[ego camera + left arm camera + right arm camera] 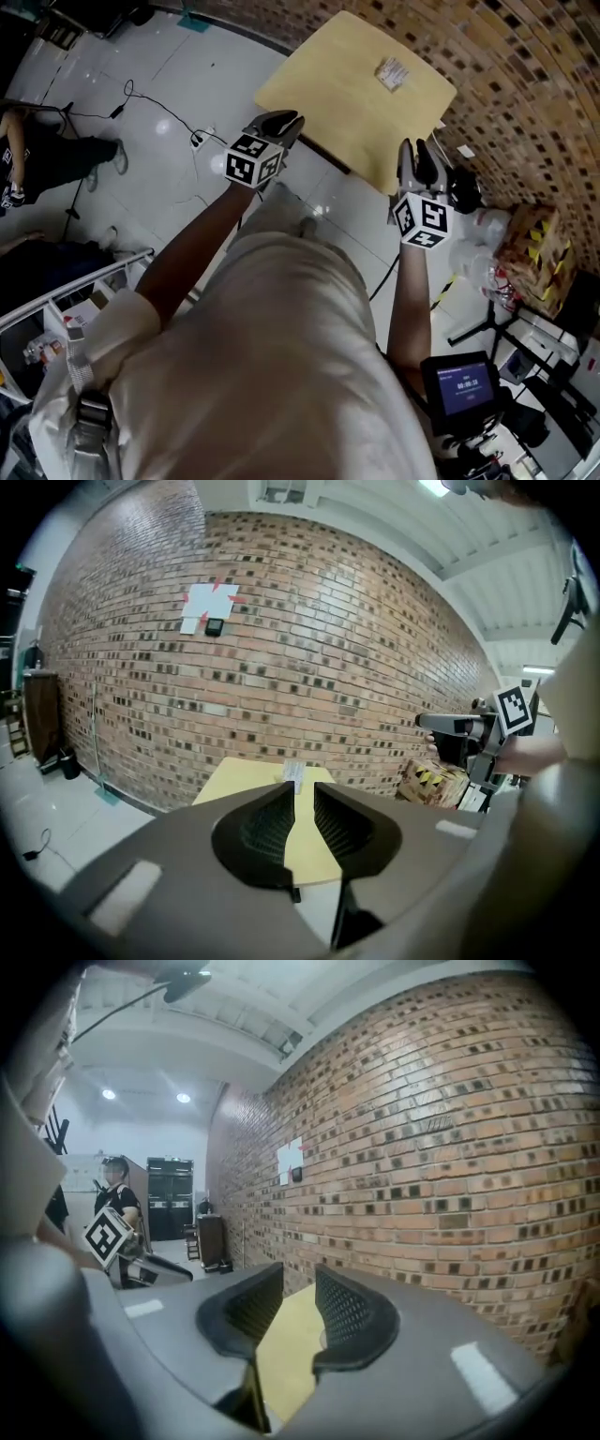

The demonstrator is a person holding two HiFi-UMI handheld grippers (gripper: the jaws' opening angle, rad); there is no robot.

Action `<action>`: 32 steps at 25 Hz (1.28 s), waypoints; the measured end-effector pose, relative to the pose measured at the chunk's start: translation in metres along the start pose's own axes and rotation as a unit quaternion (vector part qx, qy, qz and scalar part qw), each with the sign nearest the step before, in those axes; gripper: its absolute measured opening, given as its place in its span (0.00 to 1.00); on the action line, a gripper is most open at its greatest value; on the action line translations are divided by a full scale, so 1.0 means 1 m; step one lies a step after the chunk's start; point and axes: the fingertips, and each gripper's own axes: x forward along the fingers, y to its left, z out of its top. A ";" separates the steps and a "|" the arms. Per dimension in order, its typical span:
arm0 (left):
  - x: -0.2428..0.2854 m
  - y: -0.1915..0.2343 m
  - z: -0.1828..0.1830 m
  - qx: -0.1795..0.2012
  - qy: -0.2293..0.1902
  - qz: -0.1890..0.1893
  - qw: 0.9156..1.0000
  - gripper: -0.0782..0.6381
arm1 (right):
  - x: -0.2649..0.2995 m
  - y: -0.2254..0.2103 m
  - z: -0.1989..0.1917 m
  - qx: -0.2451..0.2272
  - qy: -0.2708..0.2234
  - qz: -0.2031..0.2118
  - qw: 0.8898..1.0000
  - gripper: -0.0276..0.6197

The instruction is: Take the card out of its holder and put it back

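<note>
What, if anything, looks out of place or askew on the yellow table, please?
Nothing stands out. The card holder sits alone on the table, too small to check for damage. The left gripper and right gripper are open, empty.

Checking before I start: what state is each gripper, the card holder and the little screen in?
Left grey two-jaw gripper: jaws apart, empty.
Right grey two-jaw gripper: jaws apart, empty.
Small pale card holder: resting on the yellow wooden table, untouched.
Small dark screen: lit.
</note>
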 end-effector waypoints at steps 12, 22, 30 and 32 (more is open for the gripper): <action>-0.017 -0.039 0.003 0.017 0.003 -0.009 1.000 0.23 | -0.065 -0.026 -0.011 -0.002 -0.003 -0.025 1.000 0.21; -0.036 0.009 0.006 0.002 -0.002 0.010 1.000 0.23 | -0.038 -0.033 -0.025 0.004 0.025 -0.051 0.998 0.22; -0.104 0.105 0.002 -0.029 -0.015 0.067 0.997 0.23 | 0.022 0.033 -0.036 0.009 0.049 -0.021 0.999 0.22; -0.121 0.128 -0.003 -0.036 -0.015 0.082 0.996 0.23 | 0.037 0.054 -0.037 0.012 0.053 -0.008 0.998 0.22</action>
